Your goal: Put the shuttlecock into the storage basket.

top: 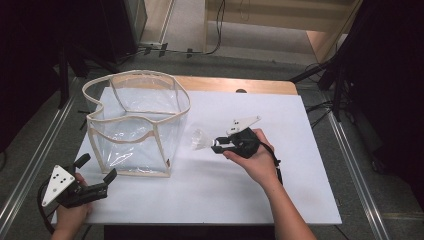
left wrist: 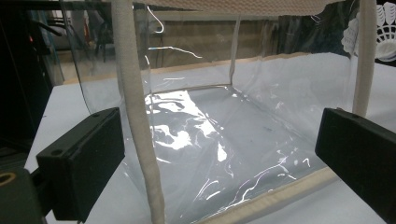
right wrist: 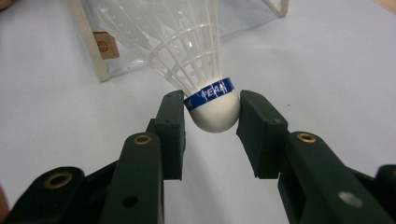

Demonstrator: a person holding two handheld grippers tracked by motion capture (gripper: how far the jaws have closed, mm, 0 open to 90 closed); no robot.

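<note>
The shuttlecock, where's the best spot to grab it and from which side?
Grip the shuttlecock by its rounded white cork, coming from the cork end, opposite the skirt. The cork is solid and narrow; the flared plastic skirt would likely crush.

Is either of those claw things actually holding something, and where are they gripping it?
The right gripper holds a shuttlecock by its round white cork head, just below the blue band. The left gripper is open and holds nothing; the clear bag stands before it.
</note>
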